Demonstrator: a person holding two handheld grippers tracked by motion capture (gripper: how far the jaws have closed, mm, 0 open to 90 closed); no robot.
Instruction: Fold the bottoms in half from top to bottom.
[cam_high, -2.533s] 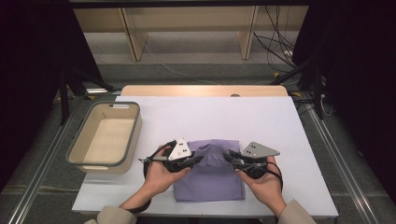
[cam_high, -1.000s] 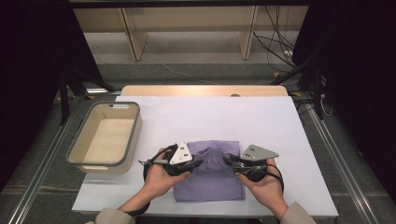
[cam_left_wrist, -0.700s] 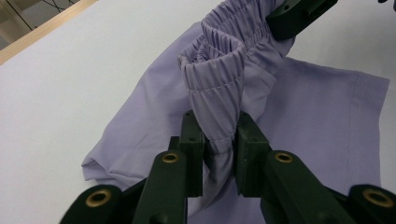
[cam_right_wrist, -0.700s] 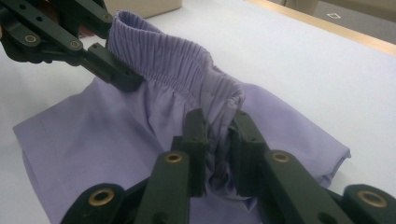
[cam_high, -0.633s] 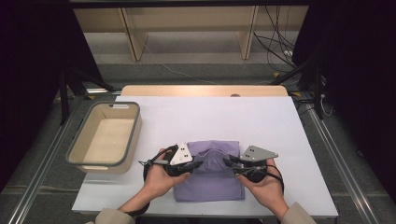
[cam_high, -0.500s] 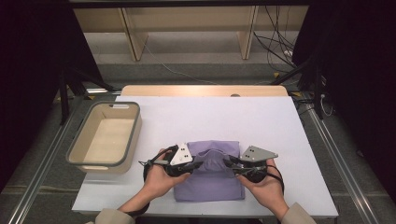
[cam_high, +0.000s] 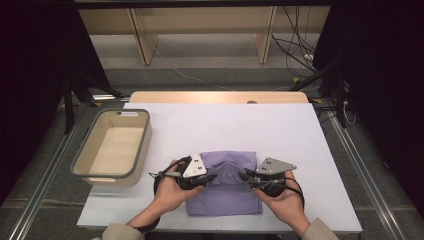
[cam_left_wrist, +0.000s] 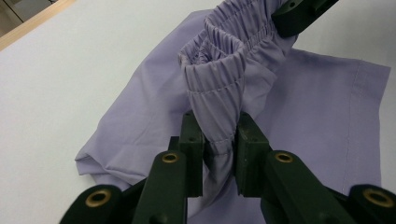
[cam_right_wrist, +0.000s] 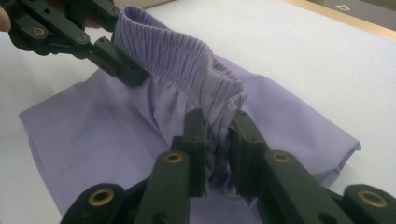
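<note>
A purple garment (cam_high: 225, 197) with an elastic waistband (cam_left_wrist: 219, 79) lies on the white table (cam_high: 240, 125) near its front edge. My left gripper (cam_high: 207, 178) is shut on the left part of the waistband, and the bunched fabric shows pinched between its pads (cam_left_wrist: 218, 144). My right gripper (cam_high: 245, 177) is shut on the waistband's right part, with gathered cloth squeezed between its jaws (cam_right_wrist: 218, 140). The waistband is lifted a little off the rest of the cloth (cam_right_wrist: 93, 135) and arches between the two grippers. Each gripper view shows the other gripper clamped on the band: the right gripper (cam_left_wrist: 299, 14), the left gripper (cam_right_wrist: 121, 67).
A beige bin (cam_high: 145, 137) with a grey rim stands on the table's left side. A wooden strip (cam_high: 215, 97) runs along the far edge. Beyond it are shelf legs and loose cables on the floor. Metal rails flank the table on both sides.
Since the oldest frame both hands have drifted slightly toward the near edge with the waistband still held. Over the last second nothing has visibly moved.
</note>
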